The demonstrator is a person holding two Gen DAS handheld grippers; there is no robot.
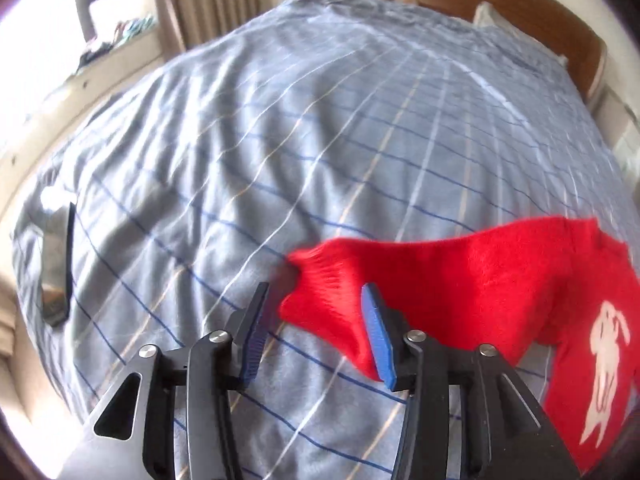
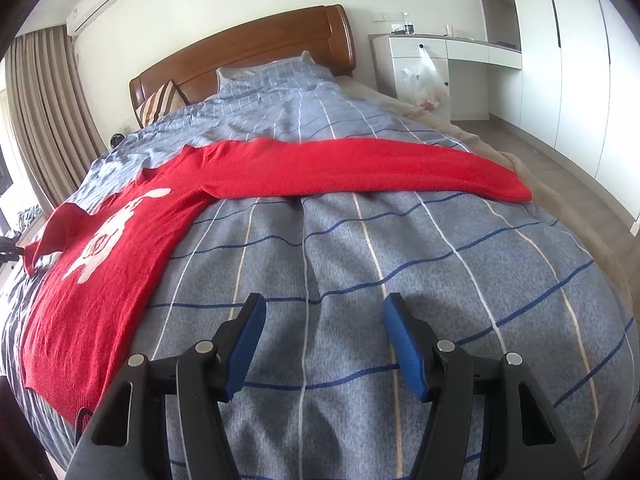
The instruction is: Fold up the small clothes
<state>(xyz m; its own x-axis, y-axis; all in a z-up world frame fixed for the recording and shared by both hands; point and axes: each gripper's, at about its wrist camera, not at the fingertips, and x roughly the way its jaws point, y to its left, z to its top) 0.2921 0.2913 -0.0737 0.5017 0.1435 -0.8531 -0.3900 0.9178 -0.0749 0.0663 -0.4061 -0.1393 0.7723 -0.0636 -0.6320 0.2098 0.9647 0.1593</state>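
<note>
sweater: blurred, cut by right edge in left view
dark item: blurred, unidentifiable
desk items: too small

My left camera hovers close over the bed, facing its headboard; my right, low near the foot edge, faces likewise. Both share the red sweater.

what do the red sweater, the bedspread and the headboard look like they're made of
Red sweater: looks like a fuzzy knit, maybe wool or acrylic; matte, with a ribbed cuff and a white animal figure on it.
Bedspread: soft woven fabric, probably cotton; matte blue-grey with a line check, and it creases.
Headboard: apparently wood, reddish brown with a glossy varnish sheen.
</note>
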